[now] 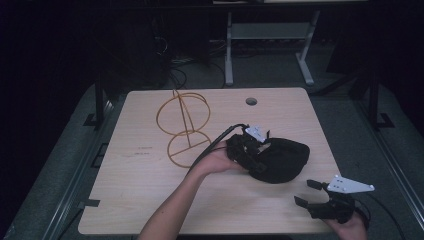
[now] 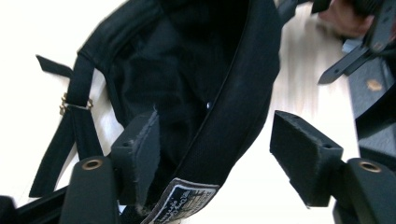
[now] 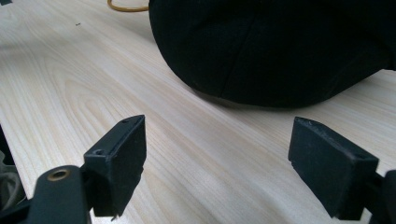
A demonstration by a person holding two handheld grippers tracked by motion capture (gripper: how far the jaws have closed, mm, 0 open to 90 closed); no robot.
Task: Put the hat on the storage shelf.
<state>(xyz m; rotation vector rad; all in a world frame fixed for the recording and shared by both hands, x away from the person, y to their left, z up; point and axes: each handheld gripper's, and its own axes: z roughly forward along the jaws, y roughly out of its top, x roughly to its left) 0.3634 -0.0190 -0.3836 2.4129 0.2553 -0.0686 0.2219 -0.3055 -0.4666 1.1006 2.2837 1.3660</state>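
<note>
At the table's near right edge the right gripper [image 1: 311,193] waits with jaws apart and empty, while at centre the left gripper [image 2: 212,149], jaws also apart, straddles the sweatband of a black cap [image 1: 280,159] lying on the pale wooden table [image 1: 140,195]. If it closes on so thin a fold, the soft cap could slip free or drag toward the wire stand [image 1: 184,127] beyond. A woven label [image 2: 180,205] inside the band is too blurred to read.

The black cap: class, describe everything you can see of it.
The black cap is soft dark fabric lying on the wooden table, right of the wire stand. The left gripper view shows its inside: a sweatband, a sewn label and a strap with a brass buckle. The left gripper's open jaws straddle its rim.
</note>
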